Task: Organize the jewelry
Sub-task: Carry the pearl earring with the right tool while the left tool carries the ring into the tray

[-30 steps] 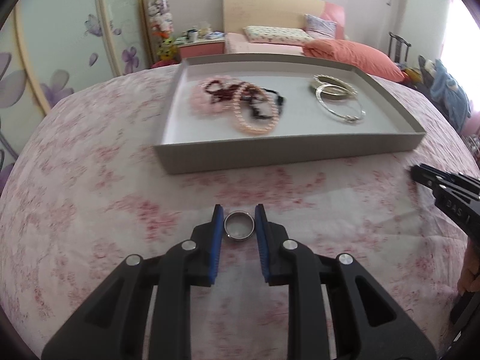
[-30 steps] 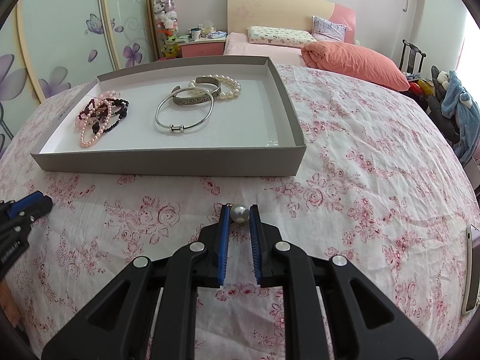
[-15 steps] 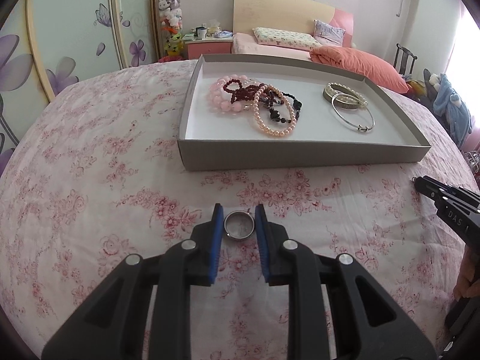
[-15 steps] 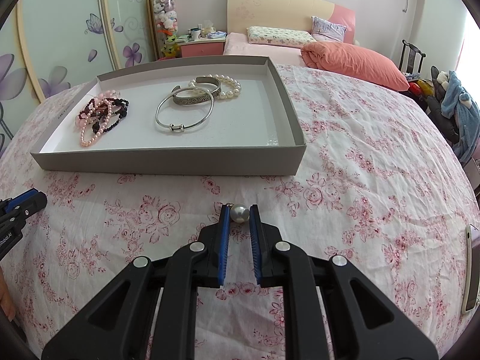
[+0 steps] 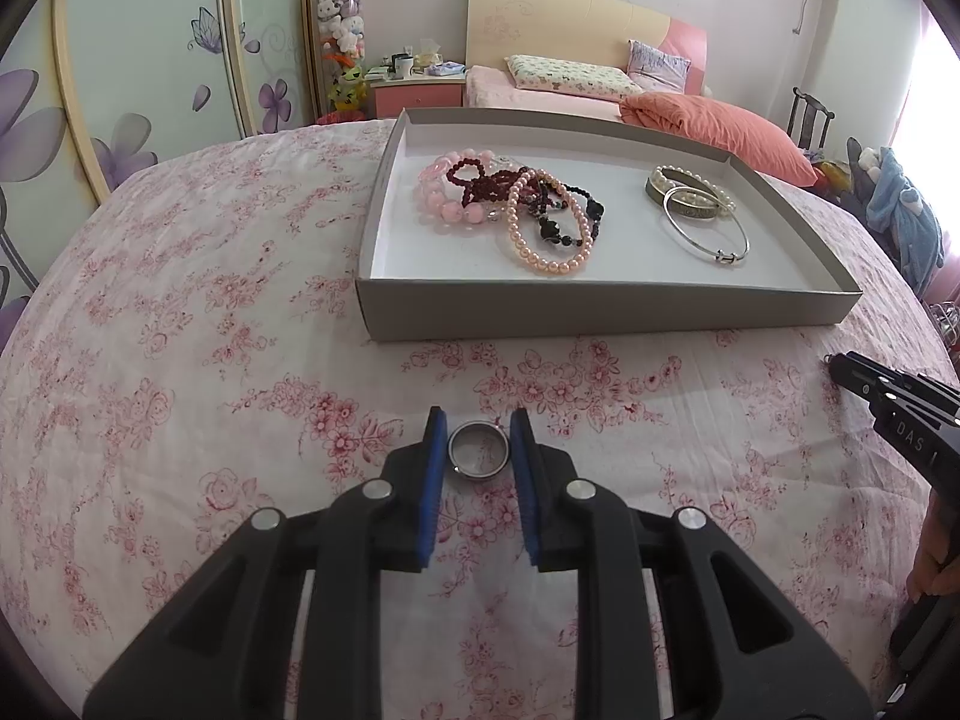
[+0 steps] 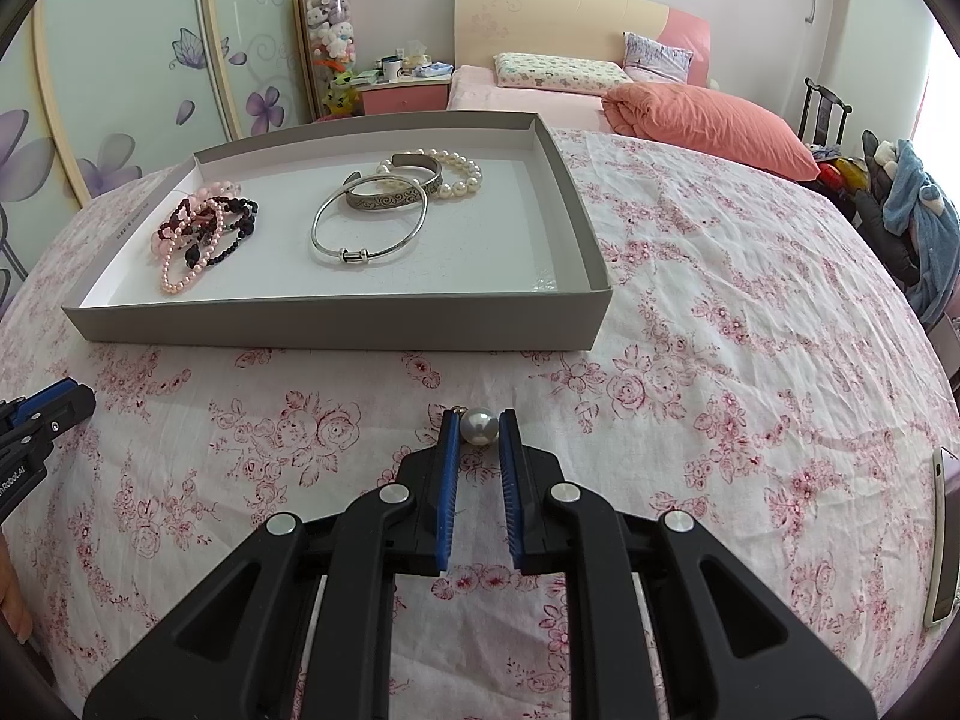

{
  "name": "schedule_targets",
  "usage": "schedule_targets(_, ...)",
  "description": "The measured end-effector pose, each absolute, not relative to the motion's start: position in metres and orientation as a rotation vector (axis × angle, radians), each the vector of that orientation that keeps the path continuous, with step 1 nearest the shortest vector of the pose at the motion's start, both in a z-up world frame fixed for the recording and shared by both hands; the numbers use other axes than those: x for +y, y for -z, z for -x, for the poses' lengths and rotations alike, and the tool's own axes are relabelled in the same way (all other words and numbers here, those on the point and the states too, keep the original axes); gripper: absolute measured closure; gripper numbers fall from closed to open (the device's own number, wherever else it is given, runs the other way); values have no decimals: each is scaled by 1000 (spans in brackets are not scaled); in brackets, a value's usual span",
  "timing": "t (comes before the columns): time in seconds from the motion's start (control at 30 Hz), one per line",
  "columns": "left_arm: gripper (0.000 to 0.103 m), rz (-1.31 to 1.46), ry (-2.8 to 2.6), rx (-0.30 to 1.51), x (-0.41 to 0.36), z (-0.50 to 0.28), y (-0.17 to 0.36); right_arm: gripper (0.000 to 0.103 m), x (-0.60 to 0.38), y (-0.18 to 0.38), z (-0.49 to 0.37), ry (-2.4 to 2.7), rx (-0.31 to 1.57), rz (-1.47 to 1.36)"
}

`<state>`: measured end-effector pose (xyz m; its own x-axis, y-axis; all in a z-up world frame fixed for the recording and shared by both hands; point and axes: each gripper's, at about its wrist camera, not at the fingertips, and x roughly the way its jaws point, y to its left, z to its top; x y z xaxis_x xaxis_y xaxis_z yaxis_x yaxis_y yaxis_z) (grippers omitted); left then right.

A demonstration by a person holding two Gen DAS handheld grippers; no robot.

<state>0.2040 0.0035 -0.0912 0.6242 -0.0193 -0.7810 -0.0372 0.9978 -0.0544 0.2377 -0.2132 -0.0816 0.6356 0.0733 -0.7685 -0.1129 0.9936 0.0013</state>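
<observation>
The left gripper is clamped on a silver ring, held flat between its blue pads above the floral bedspread, a little in front of the near wall of the grey tray. The right gripper pinches a single pearl between its tips; a tiny metal loop shows at the pearl's left side, so it may be an earring or pendant, though the view is too small to be sure.

The tray sits on the bedspread ahead of both grippers. Toward its left end lies a tangle of beaded bracelets (pale pink, dark red, black and a peach pearl strand, overlapping one another). Toward the right end, well apart from that pile, a thin silver bangle leans against an engraved silver cuff, with a white pearl bracelet touching the cuff at the far side.

A phone lies at the right edge of the bedspread.
</observation>
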Motion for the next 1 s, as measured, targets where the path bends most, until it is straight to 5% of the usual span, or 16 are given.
schedule_targets(0.6,81,109,-2,871,7,-192,82,89,-208,65,-216,-166,787,27)
schedule_targets(1.0,81,29,0,527,-19,-166,16,89,-195,-2,-193,-220,486,-31)
